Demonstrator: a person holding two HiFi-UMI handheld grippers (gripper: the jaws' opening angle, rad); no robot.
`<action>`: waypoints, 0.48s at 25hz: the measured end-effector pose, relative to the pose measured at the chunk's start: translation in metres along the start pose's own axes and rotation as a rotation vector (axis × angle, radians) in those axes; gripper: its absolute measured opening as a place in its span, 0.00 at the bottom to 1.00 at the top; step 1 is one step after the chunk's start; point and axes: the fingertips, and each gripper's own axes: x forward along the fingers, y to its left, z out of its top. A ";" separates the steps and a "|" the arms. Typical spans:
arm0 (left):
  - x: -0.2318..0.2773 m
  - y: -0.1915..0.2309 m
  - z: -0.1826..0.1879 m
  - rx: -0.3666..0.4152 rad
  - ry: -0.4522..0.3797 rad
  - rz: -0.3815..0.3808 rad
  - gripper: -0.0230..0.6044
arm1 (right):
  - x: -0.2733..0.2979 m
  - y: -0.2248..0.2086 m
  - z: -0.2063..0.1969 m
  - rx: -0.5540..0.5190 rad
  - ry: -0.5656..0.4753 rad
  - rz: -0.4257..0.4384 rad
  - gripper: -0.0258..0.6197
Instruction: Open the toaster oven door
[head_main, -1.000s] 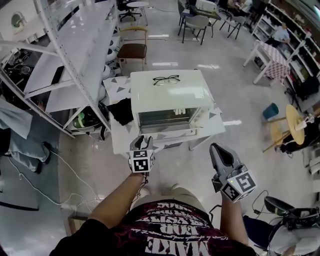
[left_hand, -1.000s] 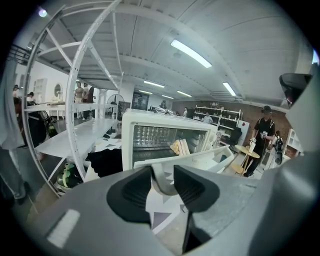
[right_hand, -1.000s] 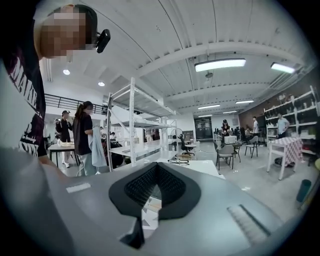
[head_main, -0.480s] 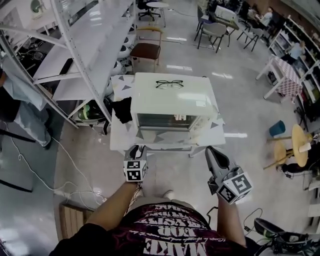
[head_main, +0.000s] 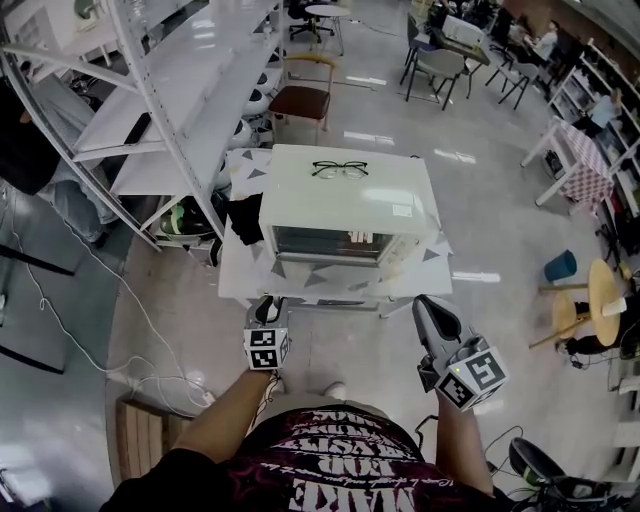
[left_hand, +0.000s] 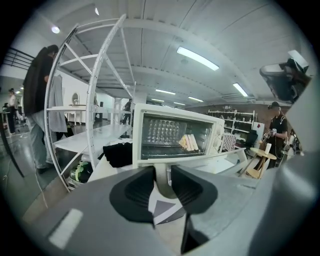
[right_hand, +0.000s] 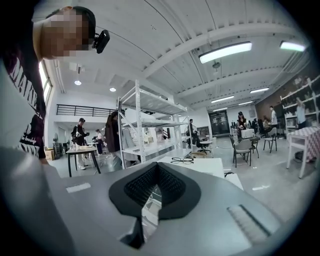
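Left tool (left_hand: 162, 172): jaws released, a narrow gap between the pads, nothing gripped. Right tool (right_hand: 157, 175): jaws clenched on nothing.

The toaster oven (head_main: 345, 195) stands on the counter (head_main: 245, 280), straight ahead of both tools, its long axis running left to right across the person's front. Its glass door (head_main: 325, 243) faces the tools and appears closed. The left tool sits at the counter's near edge, in front of the door's left part, and is judged the nearer. The right tool is off the counter's right front corner.

A pair of glasses (head_main: 338, 169) lies on the oven top.

Writing: no brand is legible on the oven. On the shirt (head_main: 330, 470) only "MAKE" is readable.
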 end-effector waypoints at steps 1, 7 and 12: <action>0.000 0.000 -0.002 0.001 -0.002 0.001 0.22 | 0.000 0.000 -0.002 0.001 0.004 0.002 0.08; -0.001 0.000 -0.020 0.009 0.024 -0.011 0.21 | -0.002 -0.002 -0.010 0.023 0.012 -0.008 0.08; 0.000 0.000 -0.029 0.009 0.032 -0.019 0.21 | -0.004 0.002 -0.013 0.025 0.015 -0.011 0.08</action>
